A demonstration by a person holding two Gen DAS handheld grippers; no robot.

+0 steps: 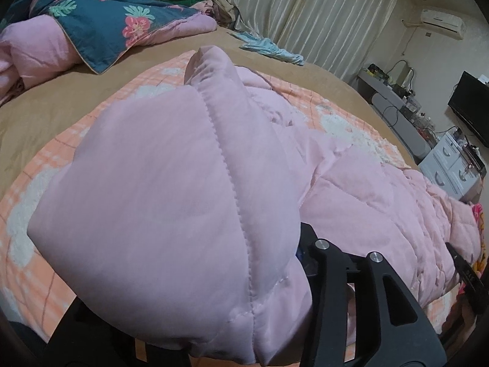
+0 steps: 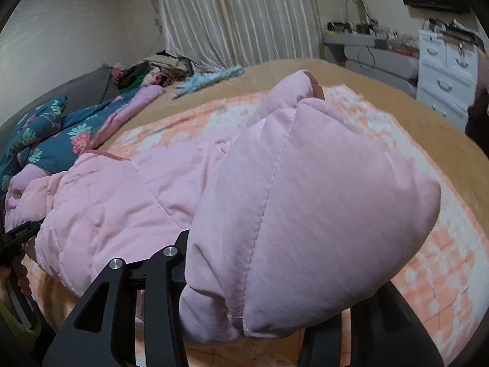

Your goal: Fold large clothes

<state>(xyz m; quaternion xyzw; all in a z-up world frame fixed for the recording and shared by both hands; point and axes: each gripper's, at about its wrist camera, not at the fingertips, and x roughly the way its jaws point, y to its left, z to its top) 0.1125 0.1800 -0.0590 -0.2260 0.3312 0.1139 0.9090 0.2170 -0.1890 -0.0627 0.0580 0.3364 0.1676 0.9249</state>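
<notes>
Pink quilted coat (image 1: 171,189) spread across my bed (image 1: 45,116), lying on an orange-and-white checked blanket (image 1: 27,202) that covers the tan sheet. From my left wrist view, a puffy fold of the coat bulges up between the left tongs (image 1: 195,315) and hides the fingertips; one black finger (image 1: 366,305) shows to the right of the fold. I cannot tell whether the pads press on the fabric or stand just apart from it. From my right wrist view, a similar padded fold of the same coat (image 2: 305,202) fills the gap of the right tongs (image 2: 262,327), with a black finger (image 2: 128,305) visible at its left; here too I cannot tell the grip. The rest of the coat stretches between the two tongs, rumpled and flat on the blanket. A teal flowered quilt (image 1: 101,21) is heaped at the far side of the bed, well apart from the coat. Pale curtains (image 2: 232,15) hang behind, with white drawers (image 2: 446,76) beside the bed.
</notes>
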